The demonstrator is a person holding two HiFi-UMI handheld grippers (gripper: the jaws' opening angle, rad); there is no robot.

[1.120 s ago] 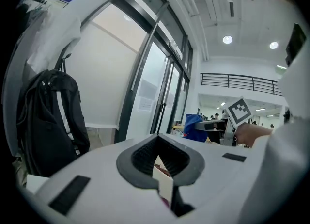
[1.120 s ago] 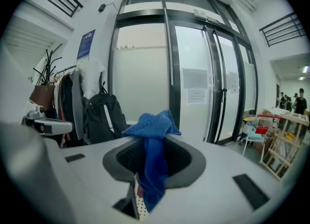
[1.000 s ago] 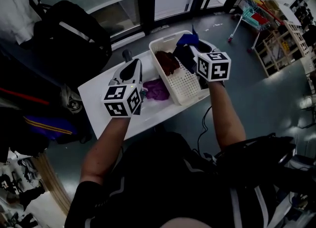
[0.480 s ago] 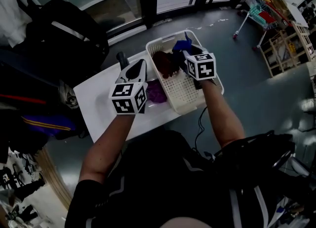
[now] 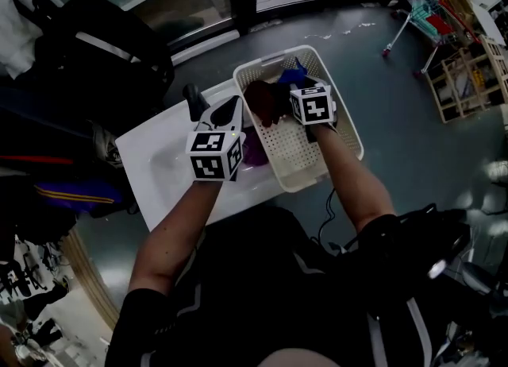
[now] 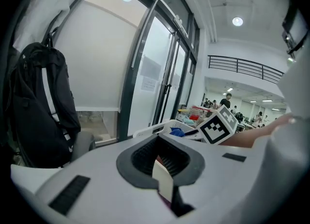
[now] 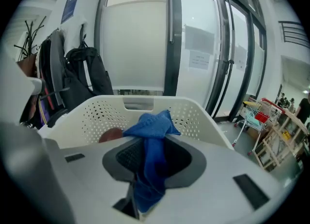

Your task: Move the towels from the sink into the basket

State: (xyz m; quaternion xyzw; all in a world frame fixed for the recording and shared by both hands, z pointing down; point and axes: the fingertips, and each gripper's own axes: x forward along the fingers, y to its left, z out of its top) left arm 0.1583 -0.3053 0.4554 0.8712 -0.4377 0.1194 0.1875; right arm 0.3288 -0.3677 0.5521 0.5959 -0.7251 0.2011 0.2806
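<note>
Nearest, left gripper [image 6: 161, 168]: jaws slightly parted, nothing clamped, hanging over the sink [image 5: 163, 171]. Just beyond, at the sink's right end against the wall of the basket [image 5: 300, 149], one purple towel [image 5: 252, 149], crumpled. Further on, right gripper [image 7: 151, 164] clenched on a blue towel [image 7: 151, 130], cloth bunched above the jaws and trailing below, held over the basket toward its far edge. In the basket's far-left corner, one dark red towel [image 5: 266, 99]. By count: three towels, one apiece in sink, jaws and basket; one sink, one basket, two grippers. Judged soft, light and limp, likely to sag and drape rather than slip; nothing to break. Best pinched at a raised fold near the middle of the heap, deep enough to catch several layers, then lifted clear of the rim.
</note>
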